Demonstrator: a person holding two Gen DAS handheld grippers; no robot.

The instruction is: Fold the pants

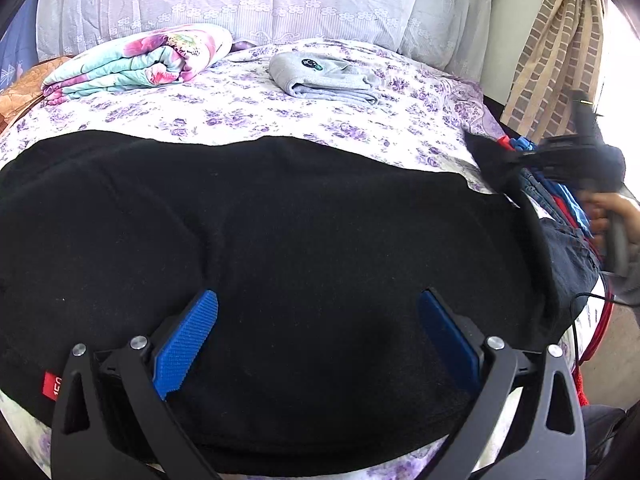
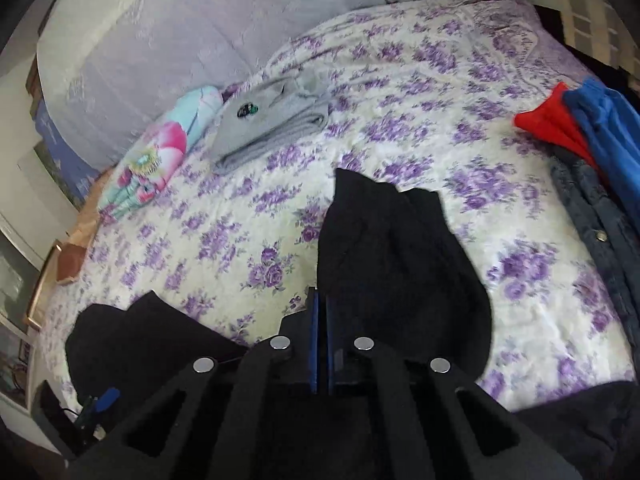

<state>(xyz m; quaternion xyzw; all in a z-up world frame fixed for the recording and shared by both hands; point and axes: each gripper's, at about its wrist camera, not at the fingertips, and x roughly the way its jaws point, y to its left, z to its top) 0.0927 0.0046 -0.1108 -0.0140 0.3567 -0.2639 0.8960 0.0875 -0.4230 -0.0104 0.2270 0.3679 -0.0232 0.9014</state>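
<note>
Partly cut off at frame edges, black pants lie spread across the floral bed. Left hand-held gripper hovers agape over them; red tag unreadable. Right hand-held gripper pinches a pants corner, lifted, blurred.

- One pair of black pants
- One folded grey garment
- One folded floral quilt
- One bed with a purple-flowered sheet
- Two grippers: left gripper, right gripper
- One red cloth, one blue cloth, one denim piece
</note>
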